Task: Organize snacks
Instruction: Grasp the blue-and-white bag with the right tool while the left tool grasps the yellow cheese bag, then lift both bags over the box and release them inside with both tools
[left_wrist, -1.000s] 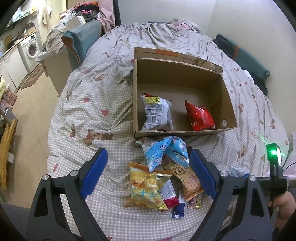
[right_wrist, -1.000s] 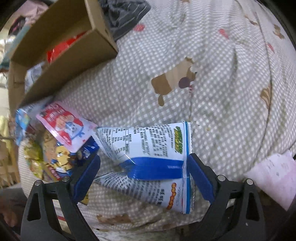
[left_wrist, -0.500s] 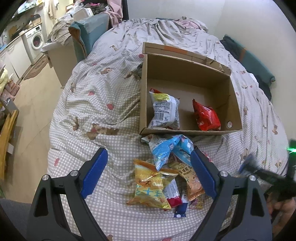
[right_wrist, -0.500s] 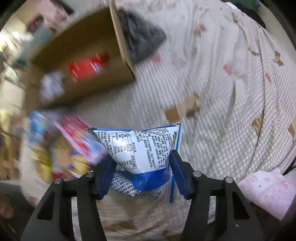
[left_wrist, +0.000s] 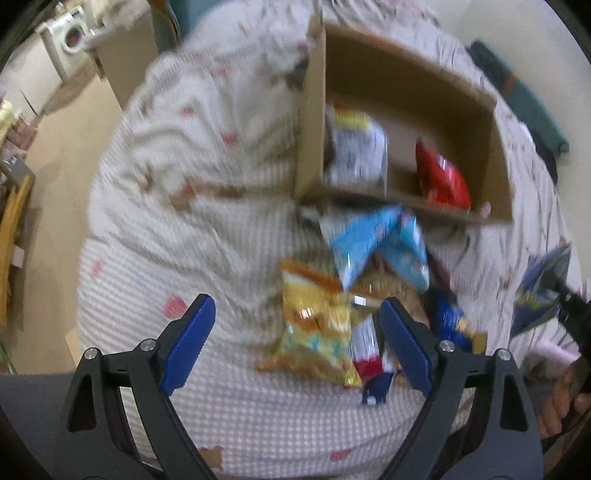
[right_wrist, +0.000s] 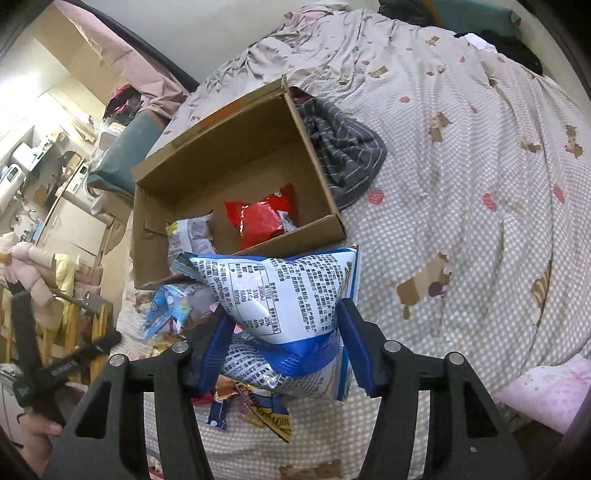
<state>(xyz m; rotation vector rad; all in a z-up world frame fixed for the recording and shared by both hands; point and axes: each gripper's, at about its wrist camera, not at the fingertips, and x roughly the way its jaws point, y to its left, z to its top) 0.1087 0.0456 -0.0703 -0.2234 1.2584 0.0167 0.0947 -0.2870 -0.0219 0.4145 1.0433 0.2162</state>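
A white-and-blue snack bag (right_wrist: 291, 314) is pinched by the right gripper (right_wrist: 282, 350) near the cardboard box (right_wrist: 236, 173), the left gripper (left_wrist: 295, 347) being held wide and empty; the slippery film could be lost if carried quickly

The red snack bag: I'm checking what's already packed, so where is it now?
In the right wrist view the red snack bag lies inside the cardboard box on the bed, right of a white packet.
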